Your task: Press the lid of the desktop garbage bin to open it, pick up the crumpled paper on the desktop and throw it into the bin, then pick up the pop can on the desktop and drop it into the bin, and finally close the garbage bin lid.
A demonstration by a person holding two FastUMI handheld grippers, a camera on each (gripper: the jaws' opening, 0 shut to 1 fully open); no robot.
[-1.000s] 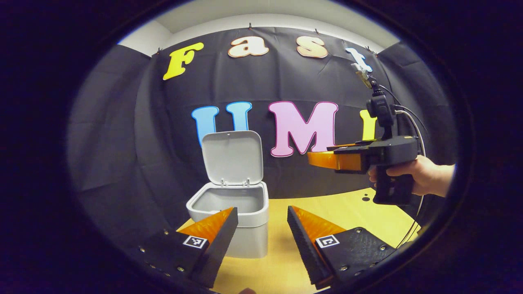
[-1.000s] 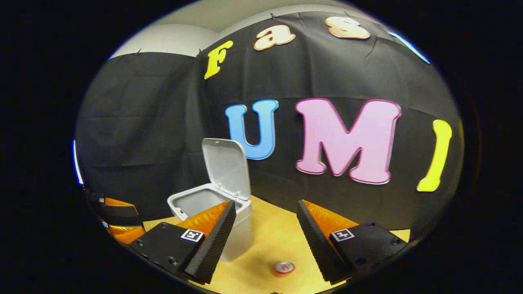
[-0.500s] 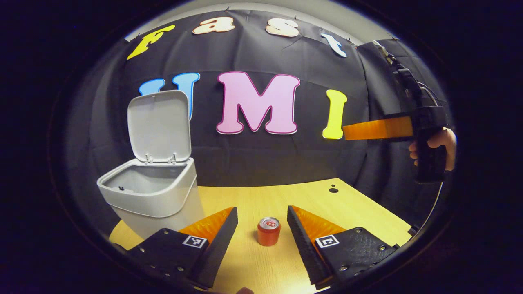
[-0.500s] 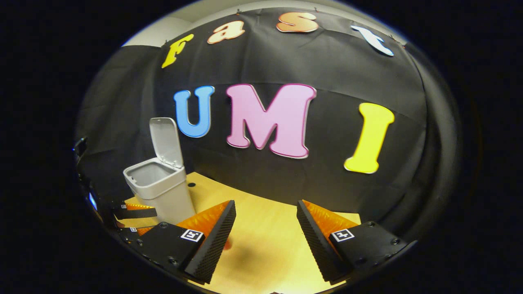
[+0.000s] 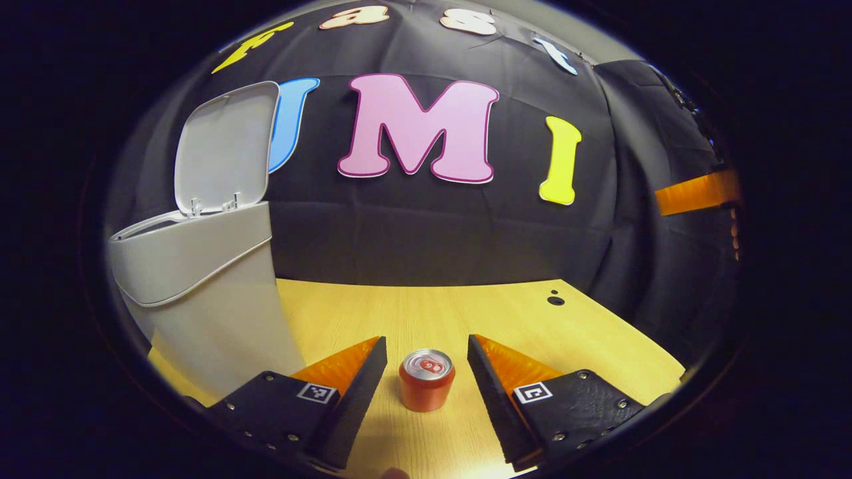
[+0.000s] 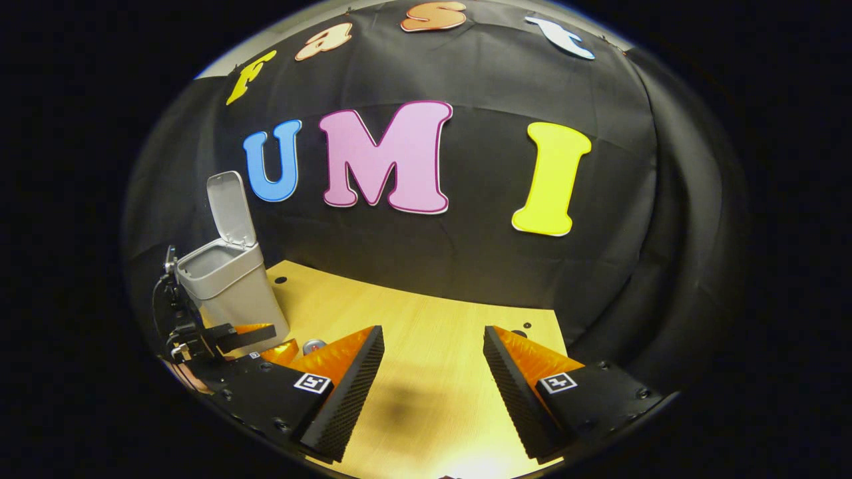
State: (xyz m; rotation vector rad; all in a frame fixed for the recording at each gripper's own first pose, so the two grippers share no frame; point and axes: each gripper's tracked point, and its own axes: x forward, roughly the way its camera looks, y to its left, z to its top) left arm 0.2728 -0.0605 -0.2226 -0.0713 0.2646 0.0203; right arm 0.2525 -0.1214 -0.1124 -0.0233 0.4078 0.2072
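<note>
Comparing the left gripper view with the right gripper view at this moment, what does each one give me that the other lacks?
Left gripper view: the pop can up close, upright between the fingers of the open left claw, untouched. Right gripper view: the inside of the bin through its open top, and the open right claw over the table. Shared: the bin, its lid raised, and the wooden table.
</note>
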